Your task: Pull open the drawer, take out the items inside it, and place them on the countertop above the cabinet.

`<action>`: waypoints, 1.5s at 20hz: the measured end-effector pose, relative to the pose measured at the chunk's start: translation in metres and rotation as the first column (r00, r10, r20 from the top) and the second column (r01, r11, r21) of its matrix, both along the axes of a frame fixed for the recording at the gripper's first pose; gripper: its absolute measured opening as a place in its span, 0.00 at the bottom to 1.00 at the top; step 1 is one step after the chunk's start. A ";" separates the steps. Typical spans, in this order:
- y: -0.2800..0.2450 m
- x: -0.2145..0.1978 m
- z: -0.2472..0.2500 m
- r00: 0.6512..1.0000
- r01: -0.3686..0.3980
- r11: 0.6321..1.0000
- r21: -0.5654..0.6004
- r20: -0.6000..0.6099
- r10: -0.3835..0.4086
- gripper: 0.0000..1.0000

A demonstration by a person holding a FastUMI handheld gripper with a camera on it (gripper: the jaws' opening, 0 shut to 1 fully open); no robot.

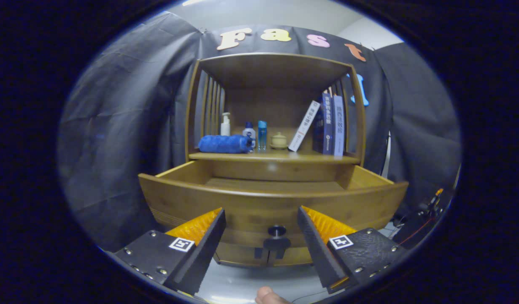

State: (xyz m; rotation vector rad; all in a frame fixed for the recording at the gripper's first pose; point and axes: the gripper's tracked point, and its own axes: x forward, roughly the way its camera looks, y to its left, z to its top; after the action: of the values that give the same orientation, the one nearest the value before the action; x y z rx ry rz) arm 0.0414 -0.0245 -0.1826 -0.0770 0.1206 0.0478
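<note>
Wooden drawer [259, 202] stood pulled out just ahead of the tongs [261, 223], its dark knob [277, 230] in the gap between the two fingers and touching neither. The tongs were spread wide and held nothing. Beyond the drawer, on the tabletop [272, 156] above it, from left to right: a rolled blue towel [224, 144], a white pump bottle [225, 125], a small white bottle [249, 131], a blue bottle [262, 134], a small lidded jar [279, 140], and leaning books [327, 123].
</note>
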 end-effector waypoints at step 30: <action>-0.018 0.147 -0.115 0.534 0.182 0.980 0.077 -0.845 -0.033 0.40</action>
State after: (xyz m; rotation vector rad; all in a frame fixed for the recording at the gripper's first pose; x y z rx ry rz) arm 0.1881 -0.0425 -0.2975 0.1255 1.1186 -0.0371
